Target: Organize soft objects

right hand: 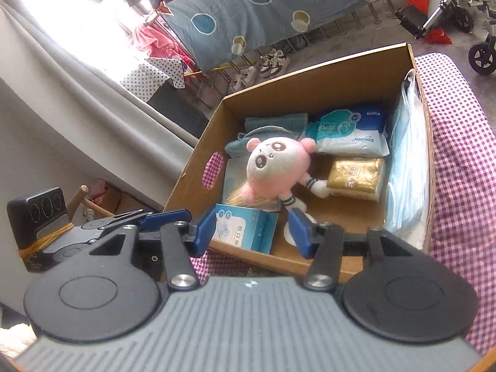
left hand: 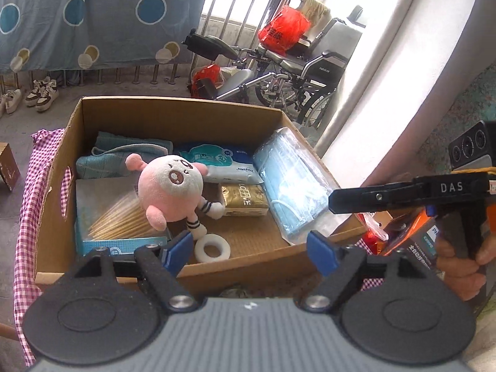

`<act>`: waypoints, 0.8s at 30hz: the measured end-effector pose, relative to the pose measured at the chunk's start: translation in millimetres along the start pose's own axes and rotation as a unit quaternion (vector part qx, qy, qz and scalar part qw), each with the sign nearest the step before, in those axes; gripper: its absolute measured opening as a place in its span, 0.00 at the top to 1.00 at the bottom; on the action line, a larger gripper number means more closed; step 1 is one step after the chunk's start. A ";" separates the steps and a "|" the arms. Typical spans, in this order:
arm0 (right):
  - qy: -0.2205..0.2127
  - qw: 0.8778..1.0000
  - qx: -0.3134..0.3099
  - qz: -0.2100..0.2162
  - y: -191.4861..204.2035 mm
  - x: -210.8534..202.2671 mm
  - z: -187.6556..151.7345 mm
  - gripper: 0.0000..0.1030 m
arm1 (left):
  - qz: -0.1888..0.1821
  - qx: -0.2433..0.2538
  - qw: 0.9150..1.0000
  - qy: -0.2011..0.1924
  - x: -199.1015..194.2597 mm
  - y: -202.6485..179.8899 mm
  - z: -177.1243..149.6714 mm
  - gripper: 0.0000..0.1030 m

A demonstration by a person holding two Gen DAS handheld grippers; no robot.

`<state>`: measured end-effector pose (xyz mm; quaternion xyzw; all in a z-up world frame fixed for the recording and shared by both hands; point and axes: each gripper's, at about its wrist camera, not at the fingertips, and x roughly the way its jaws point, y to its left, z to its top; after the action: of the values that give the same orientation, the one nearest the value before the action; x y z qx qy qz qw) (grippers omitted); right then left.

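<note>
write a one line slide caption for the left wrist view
Open left tongs hover empty above a cardboard box holding a pink plush toy, face masks and wipes.

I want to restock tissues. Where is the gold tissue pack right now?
The gold tissue pack lies on the cardboard box floor, between the pink plush toy and the face-mask pack, just below the wet wipes.

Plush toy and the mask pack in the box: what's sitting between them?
In the left wrist view, a gold tissue packet lies between the plush toy and the mask pack, on the cardboard box floor; the toy's foot touches it.
</note>
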<state>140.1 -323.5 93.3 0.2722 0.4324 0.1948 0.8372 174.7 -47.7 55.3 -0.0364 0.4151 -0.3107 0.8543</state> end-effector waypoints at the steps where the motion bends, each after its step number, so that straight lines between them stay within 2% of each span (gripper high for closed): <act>1: -0.008 1.000 0.011 0.002 -3.3 -11.7 -11.8 0.48 | -0.008 0.005 1.000 -0.001 -3.2 -7.4 -7.8 0.21; 6: -0.024 0.995 0.098 0.002 -34.3 -42.3 -76.7 0.48 | -0.041 0.065 0.997 0.031 13.6 -43.6 -45.2 0.21; 9: -0.022 0.989 0.141 -0.031 -57.3 -47.2 -108.9 0.48 | -0.053 0.120 0.988 0.077 44.7 -68.1 -66.6 0.21; 12: -0.015 0.984 0.151 -0.088 -74.4 -40.1 -133.8 0.48 | -0.053 0.179 0.977 0.106 74.8 -91.0 -85.4 0.21; 16: 0.003 0.982 0.150 -0.118 -87.9 -25.2 -149.0 0.48 | -0.044 0.230 0.965 0.121 105.3 -113.0 -99.0 0.24; 20: 0.016 0.981 0.140 -0.132 -97.3 -9.0 -152.3 0.53 | -0.024 0.247 0.959 0.134 131.4 -122.0 -102.7 0.39; 24: 0.017 0.983 0.134 -0.123 -101.7 0.6 -150.8 0.58 | -0.011 0.258 0.955 0.149 146.6 -126.4 -105.3 0.44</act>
<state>24.5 -358.7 -42.6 0.3238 0.4988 0.0352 0.8032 102.0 -211.0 -73.6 0.2271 0.4427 -0.4189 0.7596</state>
